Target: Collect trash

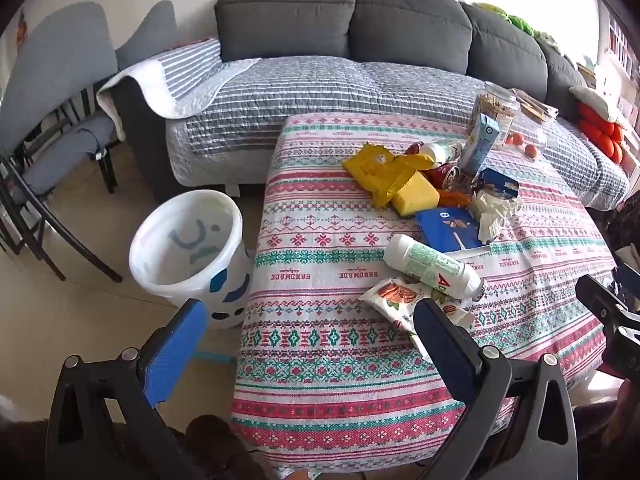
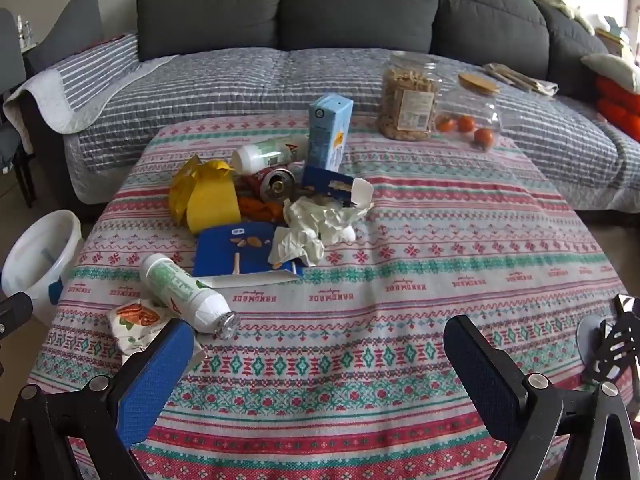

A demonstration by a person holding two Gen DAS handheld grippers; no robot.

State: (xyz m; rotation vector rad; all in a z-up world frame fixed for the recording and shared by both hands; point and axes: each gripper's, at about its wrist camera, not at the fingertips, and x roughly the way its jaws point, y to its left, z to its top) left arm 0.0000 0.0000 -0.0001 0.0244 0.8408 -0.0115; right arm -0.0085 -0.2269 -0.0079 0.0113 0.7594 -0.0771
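Observation:
Trash lies on the patterned tablecloth (image 2: 400,280): a white bottle (image 2: 184,292) on its side, a nut snack wrapper (image 2: 136,320), a blue packet (image 2: 232,248), crumpled white paper (image 2: 316,224), a yellow wrapper (image 2: 204,196), a crushed red can (image 2: 272,186), a second white bottle (image 2: 268,154) and an upright blue carton (image 2: 330,132). A white bin (image 1: 188,248) stands on the floor left of the table. My left gripper (image 1: 312,320) is open and empty above the table's near left corner, its right finger by the snack wrapper (image 1: 404,296). My right gripper (image 2: 320,340) is open and empty above the near table edge.
A clear jar of snacks (image 2: 408,96) and a clear container with small oranges (image 2: 468,120) stand at the table's far right. A grey sofa with a striped quilt (image 2: 240,80) lies behind the table. Chairs (image 1: 52,120) stand at the left beyond the bin.

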